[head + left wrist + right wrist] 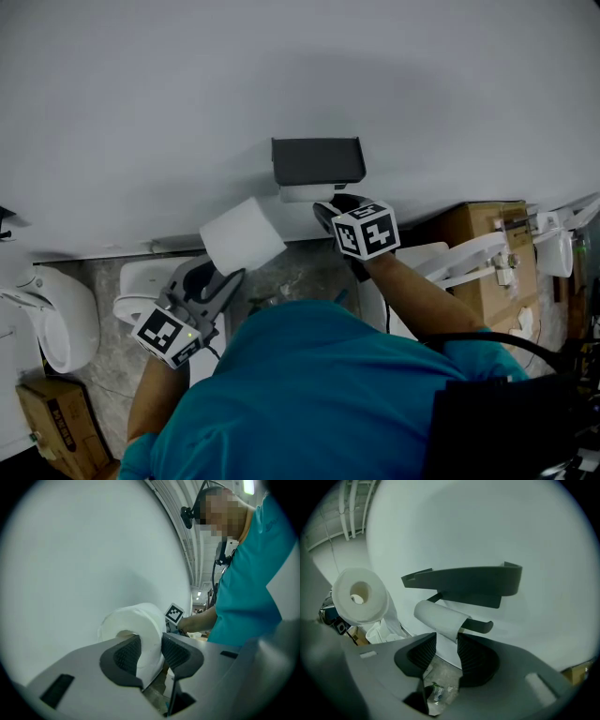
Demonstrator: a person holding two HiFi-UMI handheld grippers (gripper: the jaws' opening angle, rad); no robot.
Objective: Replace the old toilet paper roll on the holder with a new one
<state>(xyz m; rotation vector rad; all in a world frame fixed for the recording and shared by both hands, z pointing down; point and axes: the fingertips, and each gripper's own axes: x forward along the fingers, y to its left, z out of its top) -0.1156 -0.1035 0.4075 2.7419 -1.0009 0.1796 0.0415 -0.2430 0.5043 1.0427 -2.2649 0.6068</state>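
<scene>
The old roll (pixel 440 616), worn down to a thin tube, sits on the arm of the wall-mounted holder (pixel 464 581), beneath its dark shelf. Only the right gripper view shows this arm. The same view shows the right gripper (pixel 446 653) with its jaws apart and the tube's lower end in line with the gap, not clamped. In the head view the shelf hides most of the tube. The new roll (pixel 136 625) is clamped in the left gripper (pixel 150 651), left of the holder. The left gripper view shows one jaw at the core and one on the outer face. A cardboard box (pixel 487 234) shows only in the head view.
</scene>
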